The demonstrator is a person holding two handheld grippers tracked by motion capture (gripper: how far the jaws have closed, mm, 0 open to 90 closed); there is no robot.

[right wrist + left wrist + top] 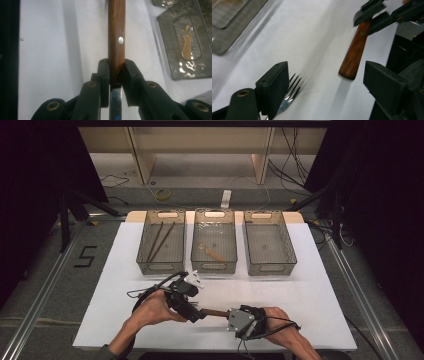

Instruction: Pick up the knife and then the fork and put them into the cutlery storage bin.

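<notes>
A utensil with a brown wooden handle hangs level just above the white table sheet. My right gripper is shut on it where the wood meets the metal. In the right gripper view the jaws pinch the handle, which runs away from the camera and bears a silver rivet. My left gripper stands open at the handle's free end. In the left gripper view the handle ends between the wide jaws without touching either pad. Fork tines show beside one jaw there.
Three mesh bins stand in a row at the back of the sheet. The left bin holds dark chopsticks, the middle bin a small wooden-handled piece, and the right bin looks bare. Black stands flank the table.
</notes>
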